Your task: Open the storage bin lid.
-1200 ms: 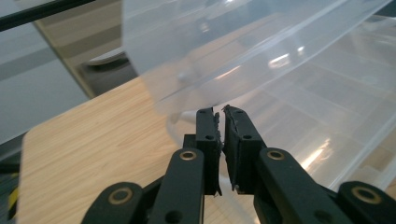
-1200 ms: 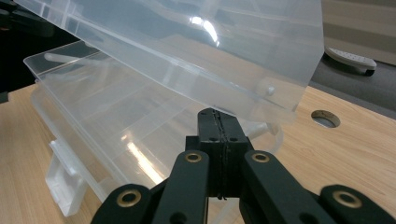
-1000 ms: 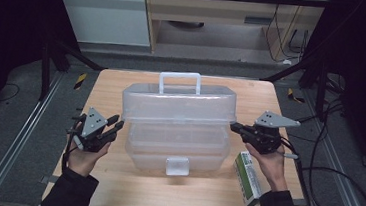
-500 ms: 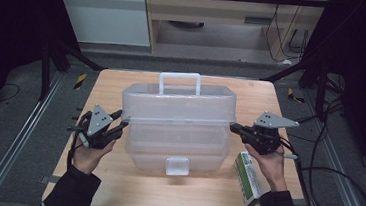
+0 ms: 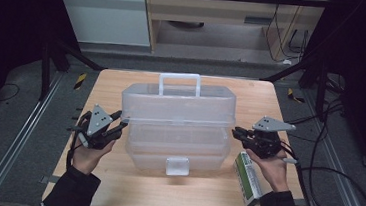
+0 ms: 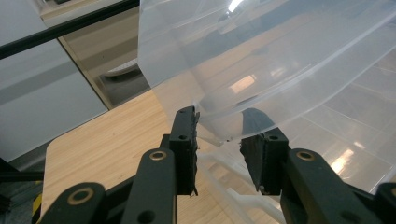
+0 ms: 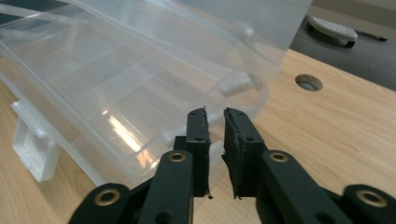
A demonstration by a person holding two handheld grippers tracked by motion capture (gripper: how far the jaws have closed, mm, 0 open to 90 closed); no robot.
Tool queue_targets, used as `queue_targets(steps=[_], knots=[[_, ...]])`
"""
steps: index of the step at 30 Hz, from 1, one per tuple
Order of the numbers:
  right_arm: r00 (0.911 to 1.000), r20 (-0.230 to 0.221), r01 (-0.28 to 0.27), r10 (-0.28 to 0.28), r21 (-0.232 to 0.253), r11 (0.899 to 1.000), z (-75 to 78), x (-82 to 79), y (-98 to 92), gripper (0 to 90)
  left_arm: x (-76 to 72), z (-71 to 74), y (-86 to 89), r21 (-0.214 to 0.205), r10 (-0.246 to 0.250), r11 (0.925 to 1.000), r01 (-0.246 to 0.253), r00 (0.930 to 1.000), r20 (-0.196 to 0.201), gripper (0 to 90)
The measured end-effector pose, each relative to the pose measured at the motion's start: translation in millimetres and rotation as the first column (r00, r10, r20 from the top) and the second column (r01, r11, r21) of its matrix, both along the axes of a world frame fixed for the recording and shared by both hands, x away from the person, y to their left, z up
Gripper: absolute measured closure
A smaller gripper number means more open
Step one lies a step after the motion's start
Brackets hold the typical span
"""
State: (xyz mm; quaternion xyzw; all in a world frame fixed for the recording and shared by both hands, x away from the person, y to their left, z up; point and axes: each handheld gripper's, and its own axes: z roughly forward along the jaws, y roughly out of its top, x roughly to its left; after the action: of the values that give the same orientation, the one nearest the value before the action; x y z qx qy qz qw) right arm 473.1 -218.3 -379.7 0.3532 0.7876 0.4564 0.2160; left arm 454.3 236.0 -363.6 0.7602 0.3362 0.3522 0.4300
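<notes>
A clear box (image 5: pixel 176 127) stands mid-table (image 5: pixel 114 182), its lid raised a little, handle toward the far edge. The left gripper (image 5: pixel 117 125) sits at the box's left end, jaws apart with the lid's rim edge between them; whether the pads press on it I cannot tell. The right gripper (image 5: pixel 237 134) is at the right end, its jaws just opened to a narrow gap, nothing between them, tips just beside the box's rim. A green carton (image 5: pixel 247 178) lies under the right hand.
</notes>
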Motion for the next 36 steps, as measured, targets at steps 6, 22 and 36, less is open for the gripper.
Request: queue_targets(steps=[6,22,36], knots=[[0.9988,-0.041,0.026,-0.028,-0.034,0.999,-11.1,-1.0,-4.2,69.5,-0.3,0.0,0.7,-0.004,-0.002,1.0,0.002,1.0,-0.003,66.0],[0.9943,-0.106,0.006,-0.012,-0.057,0.998,-26.6,4.3,7.8,63.9,0.3,0.1,1.5,-0.013,-0.005,0.9999,0.005,1.0,-0.006,65.9],[0.9907,-0.136,-0.007,-0.003,-0.07,0.997,-32.4,7.1,13.8,70.2,5.9,2.9,2.0,-0.015,0.01,0.9998,-0.01,0.9999,-0.005,67.4]])
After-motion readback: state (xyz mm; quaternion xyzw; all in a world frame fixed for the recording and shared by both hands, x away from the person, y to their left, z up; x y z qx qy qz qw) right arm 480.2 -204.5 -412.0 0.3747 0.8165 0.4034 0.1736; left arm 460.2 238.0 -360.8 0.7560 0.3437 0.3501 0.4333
